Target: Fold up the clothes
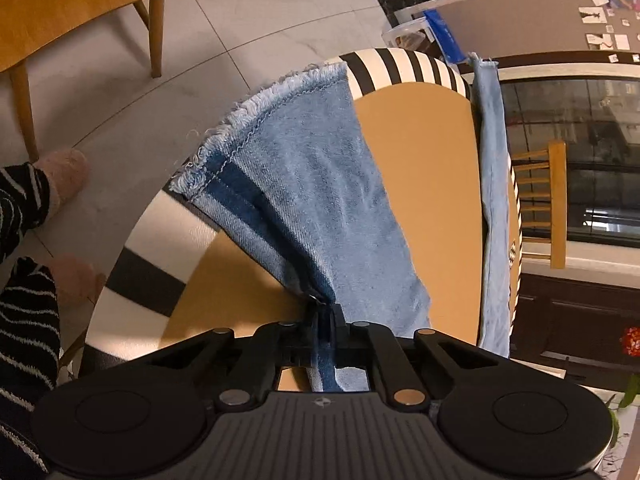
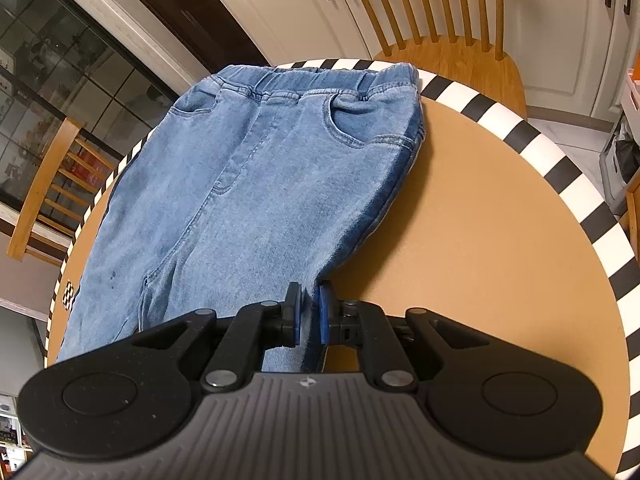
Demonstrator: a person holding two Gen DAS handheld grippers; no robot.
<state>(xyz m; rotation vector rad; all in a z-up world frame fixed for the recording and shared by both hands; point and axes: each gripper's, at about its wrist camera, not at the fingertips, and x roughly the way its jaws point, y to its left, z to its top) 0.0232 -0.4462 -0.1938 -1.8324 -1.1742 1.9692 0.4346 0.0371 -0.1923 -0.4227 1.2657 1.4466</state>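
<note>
Round tan table with a black-and-white striped rim (image 2: 532, 136) bearing light-blue denim jeans with an elastic waistband (image 2: 256, 168), laid front up, waistband at the far edge. The frayed-hem leg (image 1: 304, 168) is lifted, pinched tight in the left gripper (image 1: 325, 318); the right gripper (image 2: 309, 304) stands narrowly parted astride the other leg's fabric. By judgement, a fold is under way, not finished. No legible brand or writing.
</note>
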